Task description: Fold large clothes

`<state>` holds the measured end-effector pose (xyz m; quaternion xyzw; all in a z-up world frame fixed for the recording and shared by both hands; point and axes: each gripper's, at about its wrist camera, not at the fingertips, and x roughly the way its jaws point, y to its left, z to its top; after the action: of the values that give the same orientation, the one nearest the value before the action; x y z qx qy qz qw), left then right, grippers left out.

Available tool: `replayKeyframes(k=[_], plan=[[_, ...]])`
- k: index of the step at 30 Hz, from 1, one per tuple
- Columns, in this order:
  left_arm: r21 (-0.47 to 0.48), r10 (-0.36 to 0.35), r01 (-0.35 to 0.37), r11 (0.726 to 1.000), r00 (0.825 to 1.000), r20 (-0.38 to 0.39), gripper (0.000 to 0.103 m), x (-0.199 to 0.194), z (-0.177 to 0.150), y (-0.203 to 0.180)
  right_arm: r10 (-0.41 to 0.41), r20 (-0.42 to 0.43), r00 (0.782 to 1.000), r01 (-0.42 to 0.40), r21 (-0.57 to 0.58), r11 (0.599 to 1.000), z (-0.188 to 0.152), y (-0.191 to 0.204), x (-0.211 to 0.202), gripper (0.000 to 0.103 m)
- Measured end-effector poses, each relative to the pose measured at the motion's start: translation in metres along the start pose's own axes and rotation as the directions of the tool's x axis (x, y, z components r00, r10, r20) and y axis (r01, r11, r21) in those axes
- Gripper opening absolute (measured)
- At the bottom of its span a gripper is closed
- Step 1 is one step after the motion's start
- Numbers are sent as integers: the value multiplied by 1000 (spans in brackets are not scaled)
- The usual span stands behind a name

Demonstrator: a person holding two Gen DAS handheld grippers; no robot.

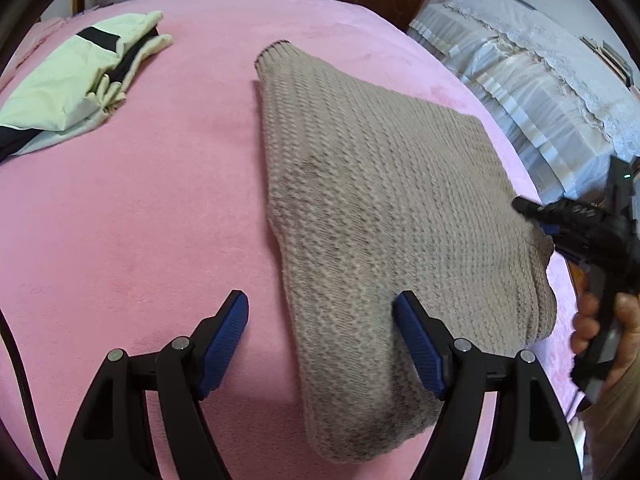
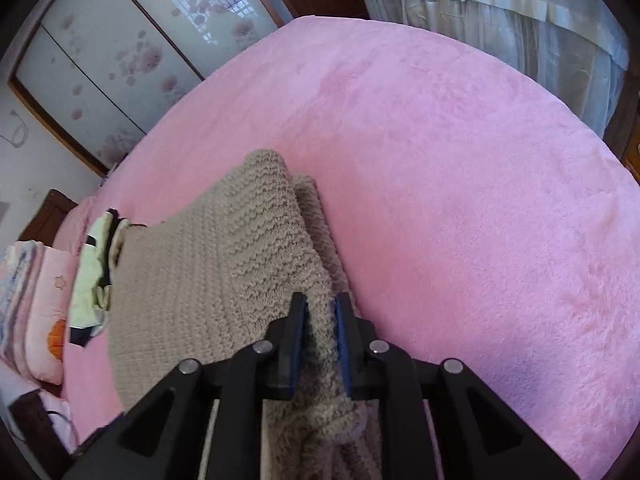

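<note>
Item: beige knit sweater (image 1: 380, 184), folded, lying on the pink bed (image 1: 152, 208), well apart from the pale green garment (image 1: 68, 88). Judged soft, thick, limp, moderately heavy; best gripped at doubled edges. Left tongs (image 1: 320, 320) released, straddling its near corner. Right tongs (image 2: 320, 320) loosely clasping the sweater's side fold.

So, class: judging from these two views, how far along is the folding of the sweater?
Done: the sweater lies in a folded, layered bundle on the pink bed. In hand: the right gripper has the sweater's edge between its pads; the left gripper is open over its near end. Left: final tidying; a yellow-green garment lies apart.
</note>
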<state>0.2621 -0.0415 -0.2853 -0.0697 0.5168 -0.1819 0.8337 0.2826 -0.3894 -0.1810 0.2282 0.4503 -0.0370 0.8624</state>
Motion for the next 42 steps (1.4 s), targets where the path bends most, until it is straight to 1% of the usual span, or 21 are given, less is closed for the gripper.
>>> replayKeyframes(k=[4, 7, 11, 13, 14, 15, 16, 18, 19, 20, 21, 22, 24, 26, 28, 31, 32, 34, 35, 38, 42], plan=[[10, -30, 30, 999, 1000, -7, 75, -8, -1, -4, -17, -25, 1000, 15, -66, 998, -13, 4, -35, 47], [11, -70, 70, 997, 997, -20, 75, -15, -6, -7, -33, -72, 997, 22, -150, 988, -40, 11, -52, 54], [1, -95, 96, 995, 995, -33, 75, -17, -15, -8, -54, -136, 989, 17, -258, 966, -86, 23, -53, 54], [-14, -99, 99, 995, 994, -47, 75, -14, -21, -5, -53, -163, 985, 9, -261, 965, -98, 21, -45, 52], [-29, -102, 100, 995, 993, -53, 75, -13, -23, -4, -48, -171, 984, 4, -249, 969, -102, 18, -41, 41], [-40, -107, 105, 994, 993, -55, 75, -12, -24, -2, -50, -170, 984, 7, -244, 970, -103, 16, -39, 36], [-59, -113, 110, 992, 992, -57, 75, -10, -25, 0, -44, -167, 985, 3, -238, 971, -103, 12, -38, 24], [-78, -115, 110, 991, 991, -63, 71, -6, -28, 3, -15, -174, 985, -20, -199, 980, -99, 2, -39, 19], [-85, -114, 108, 991, 991, -68, 67, -3, -30, 3, -16, -155, 988, -15, -198, 980, -97, -2, -43, 16], [-83, -117, 110, 990, 990, -83, 58, 1, -32, 2, -34, -114, 993, 8, -226, 974, -92, -1, -52, 14], [-77, -117, 110, 991, 989, -94, 57, 4, -33, 1, -54, -88, 995, 30, -250, 968, -90, -1, -57, 14], [-63, -107, 101, 993, 989, -100, 57, 9, -35, -2, -68, -84, 994, 44, -264, 964, -89, -4, -56, 14], [-34, -78, 75, 997, 992, -104, 56, 16, -40, -9, -101, -135, 986, 64, -255, 965, -94, -16, -39, 13], [-39, -71, 67, 997, 992, -109, 56, 22, -43, -11, -131, -151, 980, 86, -273, 958, -99, -20, -25, 14], [-57, -73, 67, 996, 992, -100, 56, 21, -43, -10, -127, -147, 981, 85, -261, 962, -98, -21, -24, 15], [-72, -75, 68, 995, 992, -99, 58, 14, -43, -8, -103, -148, 984, 67, -228, 971, -98, -21, -33, 19], [-66, -68, 62, 996, 993, -96, 60, 9, -42, -9, -103, -143, 984, 68, -228, 971, -98, -20, -38, 26], [-44, -43, 38, 998, 995, -95, 62, 1, -38, -12, -142, -116, 983, 109, -254, 961, -100, -17, -50, 39], [-29, -21, 18, 999, 995, -93, 63, -6, -36, -15, -167, -98, 981, 135, -275, 952, -101, -13, -56, 41], [-12, 14, -16, 1000, 996, -86, 66, -26, -28, -19, -196, -69, 978, 166, -309, 936, -104, -2, -77, 41], [-14, 33, -34, 999, 997, -67, 73, -54, -9, -33, -175, -71, 982, 147, -291, 945, -103, 18, -93, 41]])
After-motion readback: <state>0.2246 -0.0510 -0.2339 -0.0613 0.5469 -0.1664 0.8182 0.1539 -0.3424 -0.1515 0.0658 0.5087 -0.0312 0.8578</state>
